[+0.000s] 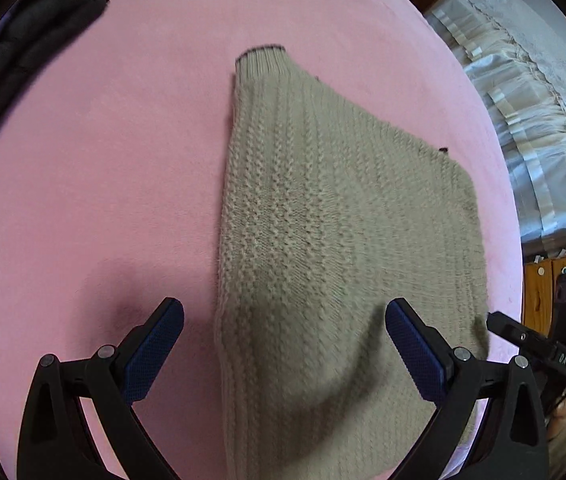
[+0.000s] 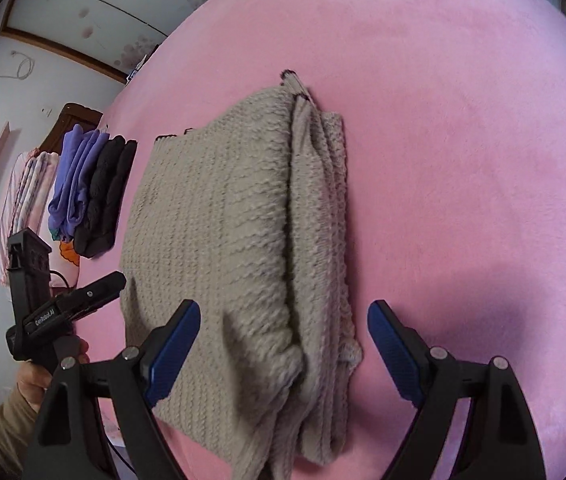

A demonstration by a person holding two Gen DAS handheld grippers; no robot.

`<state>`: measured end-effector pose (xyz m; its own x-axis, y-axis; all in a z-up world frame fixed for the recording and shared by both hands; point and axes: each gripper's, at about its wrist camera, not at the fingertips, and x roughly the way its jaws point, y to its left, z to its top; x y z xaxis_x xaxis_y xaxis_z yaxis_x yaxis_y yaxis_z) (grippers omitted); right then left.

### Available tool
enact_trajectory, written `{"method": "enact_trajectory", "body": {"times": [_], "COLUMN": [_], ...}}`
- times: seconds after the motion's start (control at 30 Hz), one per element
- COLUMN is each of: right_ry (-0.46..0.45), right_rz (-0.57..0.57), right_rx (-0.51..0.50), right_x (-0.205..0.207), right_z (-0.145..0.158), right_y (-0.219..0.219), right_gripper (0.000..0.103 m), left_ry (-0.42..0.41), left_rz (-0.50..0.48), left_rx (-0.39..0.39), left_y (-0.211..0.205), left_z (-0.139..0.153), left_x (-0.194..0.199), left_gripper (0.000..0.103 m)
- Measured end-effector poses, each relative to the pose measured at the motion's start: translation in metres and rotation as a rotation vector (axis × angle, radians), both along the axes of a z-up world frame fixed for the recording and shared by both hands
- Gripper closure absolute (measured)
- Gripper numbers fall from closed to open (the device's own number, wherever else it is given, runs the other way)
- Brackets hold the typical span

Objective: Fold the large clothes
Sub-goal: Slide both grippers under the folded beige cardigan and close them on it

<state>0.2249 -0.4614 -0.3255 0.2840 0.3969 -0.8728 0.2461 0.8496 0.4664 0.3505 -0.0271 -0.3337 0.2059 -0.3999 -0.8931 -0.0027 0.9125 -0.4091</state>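
One beige knit sweater (image 1: 323, 240) is lying folded on the pink blanket (image 1: 103, 200) ahead of both grippers. Left gripper (image 1: 285, 332) and right gripper (image 2: 283, 328) are gaping wide, holding nothing. Only the right view is showing its stacked layers.

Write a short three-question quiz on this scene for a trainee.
1. True or false: the left claw is shut on the beige sweater.
2. What colour is the blanket under the sweater? A) pink B) green C) white
3. Fill in: next to the folded black clothes lies a folded ______ garment.

Key: 1 false, both claws are open, and the right claw grips nothing either; 2 A; 3 purple.
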Motion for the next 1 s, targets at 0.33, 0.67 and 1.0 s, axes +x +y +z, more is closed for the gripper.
{"method": "enact_trajectory", "body": {"times": [0.33, 0.67, 1.0], "right_ry": [0.029, 0.052, 0.055], "right_rz": [0.031, 0.084, 0.091], "right_rx": [0.159, 0.211, 0.241], "right_x": [0.021, 0.037, 0.046], "right_z": [-0.038, -0.058, -0.067], "right_y": [-0.012, -0.004, -0.003], "right_gripper": [0.017, 0.025, 0.032], "left_ry": [0.019, 0.046, 0.101], "left_rz": [-0.047, -0.085, -0.086], "left_rx": [-0.097, -0.16, -0.169], "left_y": [-0.01, -0.021, -0.026], "left_z": [-0.036, -0.065, -0.075], "left_x": [0.016, 0.027, 0.033], "left_gripper": [0.002, 0.0, 0.0]}}
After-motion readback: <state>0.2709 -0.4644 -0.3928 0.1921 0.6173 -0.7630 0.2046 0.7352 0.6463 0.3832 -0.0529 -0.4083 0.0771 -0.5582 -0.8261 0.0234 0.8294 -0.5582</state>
